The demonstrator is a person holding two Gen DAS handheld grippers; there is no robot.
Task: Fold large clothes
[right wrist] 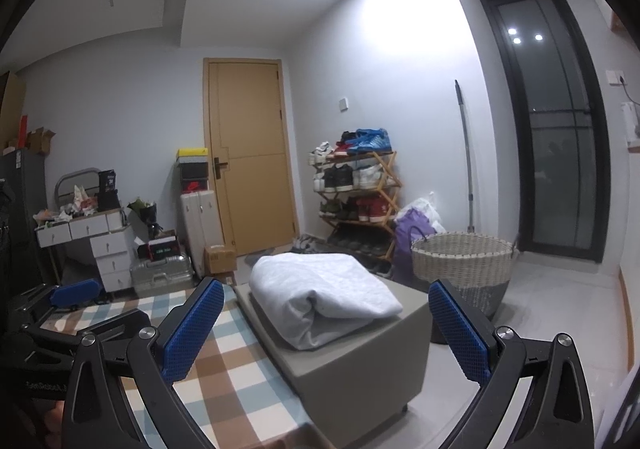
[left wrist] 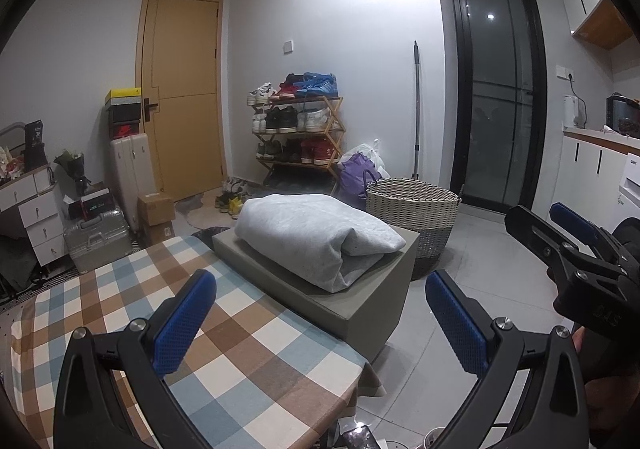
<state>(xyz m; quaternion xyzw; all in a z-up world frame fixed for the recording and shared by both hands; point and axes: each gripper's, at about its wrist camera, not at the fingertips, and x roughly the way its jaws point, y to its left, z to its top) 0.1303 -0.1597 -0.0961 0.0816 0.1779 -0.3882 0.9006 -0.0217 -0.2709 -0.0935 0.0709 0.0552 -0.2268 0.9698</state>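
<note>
I hold both tongs spread and empty: the left tongs (left wrist: 320, 325) sit at the lower centre of the left wrist view, the right tongs (right wrist: 326, 329) at the lower centre of the right wrist view, and neither touches cloth. The folded grey garment (left wrist: 316, 235) lies in the middle of each frame, a thick bundle resting on the grey box (left wrist: 360, 309) that stands at the far end of the checked desk (left wrist: 248, 353). I judge the fold complete or nearly so. If I tidy it, I bring both tongs in level, pinch the loose open layers facing the lower right of the frame, and square them without dragging the bundle off the box. The woven basket (left wrist: 416, 209) stands on the floor just beside the box, at centre right. Legible writing is scarce: the red shoes on the shoe rack (left wrist: 300, 129) carry a white trefoil mark, and lettering on the gripper body at the lower left of the right wrist view is too blurred to read.
</note>
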